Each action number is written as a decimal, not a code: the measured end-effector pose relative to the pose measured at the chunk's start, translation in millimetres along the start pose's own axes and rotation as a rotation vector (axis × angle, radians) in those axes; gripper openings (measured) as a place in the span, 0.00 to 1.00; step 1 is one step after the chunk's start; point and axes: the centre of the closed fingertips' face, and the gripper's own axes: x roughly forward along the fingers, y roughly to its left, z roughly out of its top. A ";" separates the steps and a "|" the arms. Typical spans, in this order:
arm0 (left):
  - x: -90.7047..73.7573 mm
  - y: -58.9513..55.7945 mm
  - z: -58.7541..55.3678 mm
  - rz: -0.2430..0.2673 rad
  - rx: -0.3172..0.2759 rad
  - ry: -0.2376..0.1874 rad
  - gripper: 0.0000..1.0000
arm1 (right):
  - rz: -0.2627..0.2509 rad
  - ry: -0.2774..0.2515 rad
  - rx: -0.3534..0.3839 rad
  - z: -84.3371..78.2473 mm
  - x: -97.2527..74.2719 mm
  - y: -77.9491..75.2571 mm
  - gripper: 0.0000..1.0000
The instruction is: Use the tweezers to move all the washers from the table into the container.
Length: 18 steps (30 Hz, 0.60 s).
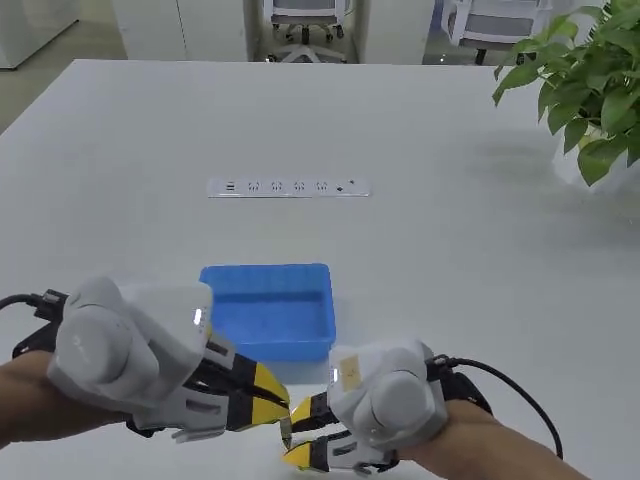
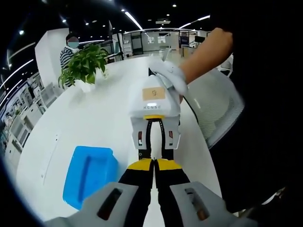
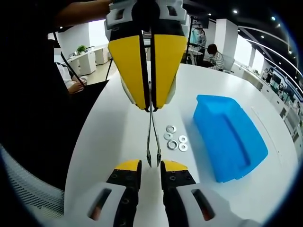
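The blue container (image 1: 265,271) is empty; five washers (image 3: 174,139) lie beside it. The left tool (image 3: 151,108) clamps the tweezers (image 3: 151,132); the right tool (image 3: 150,165) is slightly parted.

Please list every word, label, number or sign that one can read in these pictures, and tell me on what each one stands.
"KENSE", first letter uncertain: printed on the white body of the right tongs, seen in the left gripper view.
Orange label above that word: too blurred to read.
Marks on the power strip: too small to read.
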 end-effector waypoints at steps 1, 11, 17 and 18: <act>-0.6 0.8 1.3 0.003 0.000 -0.003 0.05 | -0.008 0.003 0.003 -0.6 -1.4 -1.4 0.19; -3.7 7.2 7.9 0.014 0.008 -0.015 0.05 | -0.083 -0.005 0.061 -2.1 -18.8 -14.4 0.29; -2.3 8.2 9.9 0.011 0.013 -0.017 0.05 | -0.142 -0.012 0.093 -7.1 -32.7 -22.8 0.35; -2.0 8.3 10.7 0.010 0.013 -0.020 0.05 | -0.151 -0.013 0.099 -7.9 -34.7 -24.3 0.36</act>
